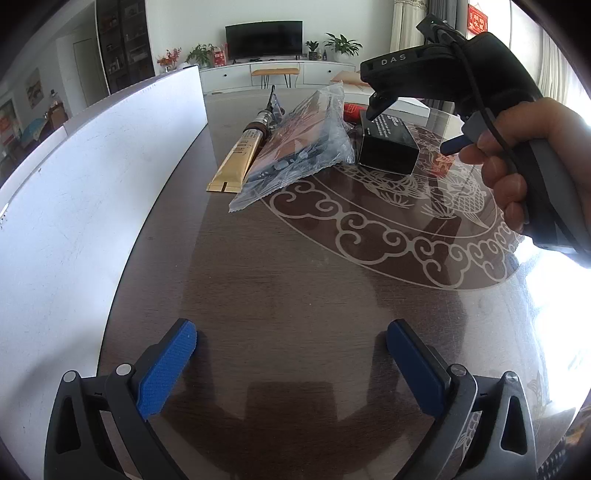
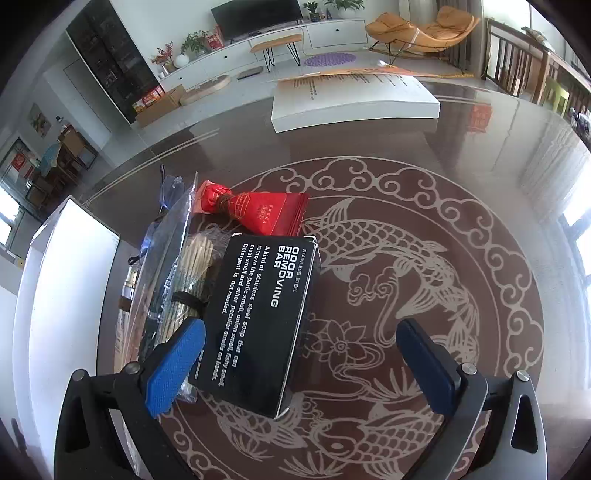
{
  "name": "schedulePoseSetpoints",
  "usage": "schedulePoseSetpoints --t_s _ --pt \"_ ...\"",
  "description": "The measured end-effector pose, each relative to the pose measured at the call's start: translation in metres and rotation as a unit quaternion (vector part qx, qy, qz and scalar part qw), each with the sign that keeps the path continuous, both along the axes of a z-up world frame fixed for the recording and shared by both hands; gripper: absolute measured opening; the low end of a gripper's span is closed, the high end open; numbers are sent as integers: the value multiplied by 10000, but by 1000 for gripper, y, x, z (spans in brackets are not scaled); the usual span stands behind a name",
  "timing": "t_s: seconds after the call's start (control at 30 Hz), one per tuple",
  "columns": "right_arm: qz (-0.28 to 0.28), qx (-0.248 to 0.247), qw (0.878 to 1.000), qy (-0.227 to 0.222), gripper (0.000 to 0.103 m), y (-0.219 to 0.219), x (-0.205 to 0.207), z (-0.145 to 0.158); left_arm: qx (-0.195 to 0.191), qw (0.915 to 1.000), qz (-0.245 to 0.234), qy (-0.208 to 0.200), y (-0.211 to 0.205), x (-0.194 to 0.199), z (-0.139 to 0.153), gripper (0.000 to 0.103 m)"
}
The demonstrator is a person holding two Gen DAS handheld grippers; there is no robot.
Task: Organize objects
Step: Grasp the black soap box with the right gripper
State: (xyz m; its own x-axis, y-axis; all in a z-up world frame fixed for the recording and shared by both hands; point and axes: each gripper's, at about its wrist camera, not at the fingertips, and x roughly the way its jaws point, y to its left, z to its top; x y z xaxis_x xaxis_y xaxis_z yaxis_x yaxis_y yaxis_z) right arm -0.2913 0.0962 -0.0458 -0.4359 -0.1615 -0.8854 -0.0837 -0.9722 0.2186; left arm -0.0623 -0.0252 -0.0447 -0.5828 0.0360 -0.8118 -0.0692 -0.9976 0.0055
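right gripper [image 2: 300,363] gaping | black box [image 2: 258,325] hides bundle [image 2: 192,273] (contents unclear)

A home living room: a television [image 1: 264,40] on a long white cabinet [image 2: 258,42], potted plants [image 1: 341,44], an orange lounge chair [image 2: 421,29] and a dark patterned table [image 2: 406,155].

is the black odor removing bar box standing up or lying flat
Lying flat. The black cardboard odor removing bar box rests on the dark patterned glass table with its broad printed face up, between the open right gripper pads.
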Motion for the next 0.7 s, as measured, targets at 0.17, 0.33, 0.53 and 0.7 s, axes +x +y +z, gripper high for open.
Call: schedulePoseSetpoints --t_s 0.17,0.33,0.53,0.7 --pt "428 256 9987 -116 103 -20 -13 -10 2 10000 2 -1 1 -1 0 103" --pt "862 692 9938 -84 84 -36 -8 -18 1 10000 0 -2 1 -2 0 103" --pt "946 1026 9900 211 59 -27 24 -16 4 10000 0 -1 2 -3 1 103" --pt "1101 1123 9858 588 59 5 79 -16 5 10000 0 -1 2 -3 0 103"
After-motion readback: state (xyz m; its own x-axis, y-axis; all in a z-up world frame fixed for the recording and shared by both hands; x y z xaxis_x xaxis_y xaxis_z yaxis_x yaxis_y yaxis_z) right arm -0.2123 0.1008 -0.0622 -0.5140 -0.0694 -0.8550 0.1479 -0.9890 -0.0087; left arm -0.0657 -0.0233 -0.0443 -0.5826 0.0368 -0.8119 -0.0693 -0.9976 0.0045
